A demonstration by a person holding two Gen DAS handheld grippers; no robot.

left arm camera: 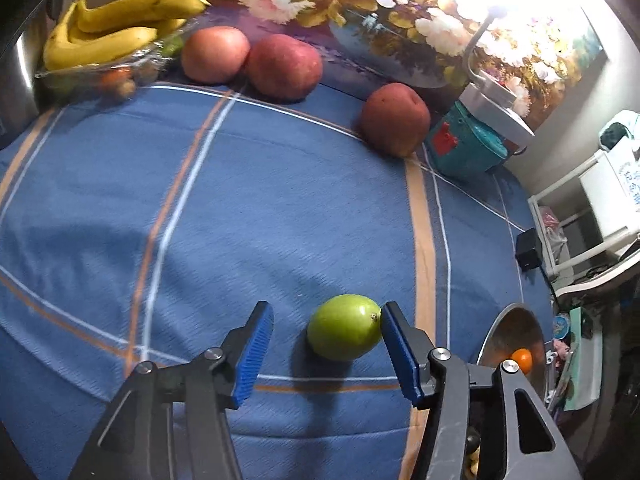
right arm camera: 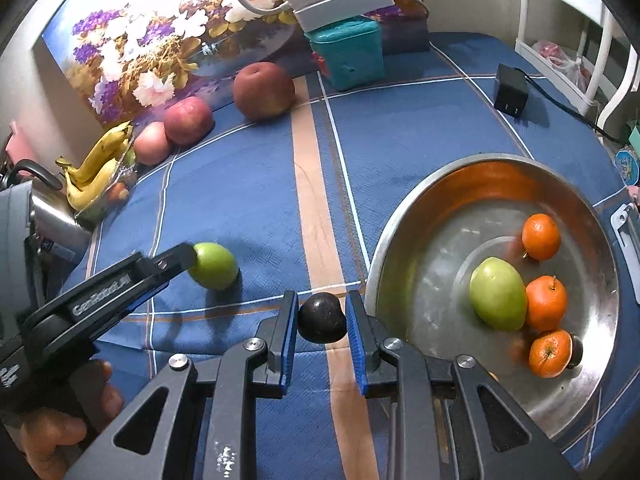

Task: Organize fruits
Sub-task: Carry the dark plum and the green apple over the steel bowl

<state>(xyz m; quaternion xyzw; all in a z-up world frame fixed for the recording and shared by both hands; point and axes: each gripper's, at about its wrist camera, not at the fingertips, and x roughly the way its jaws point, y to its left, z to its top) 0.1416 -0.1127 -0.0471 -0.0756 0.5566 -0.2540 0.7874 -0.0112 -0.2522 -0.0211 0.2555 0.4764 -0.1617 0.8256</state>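
while the right gripper (right arm camera: 322, 316) jaws clamp a dark fruit (right arm camera: 322, 318), the left gripper (left arm camera: 326, 342) jaws stand apart around the green fruit (left arm camera: 345, 327) at six o'clock; touching one side only, it may roll away.

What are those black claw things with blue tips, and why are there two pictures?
A person holds two grabbing tools, one per hand, each with its own camera, so each picture looks along one tool's fingers. The left gripper is open around a green oval fruit lying on the blue checked tablecloth; one pad touches it. The right gripper is squeezed shut on a small dark round fruit, beside a shiny metal bowl holding three oranges and another green fruit. Farther back lie three red apples and yellow bananas.
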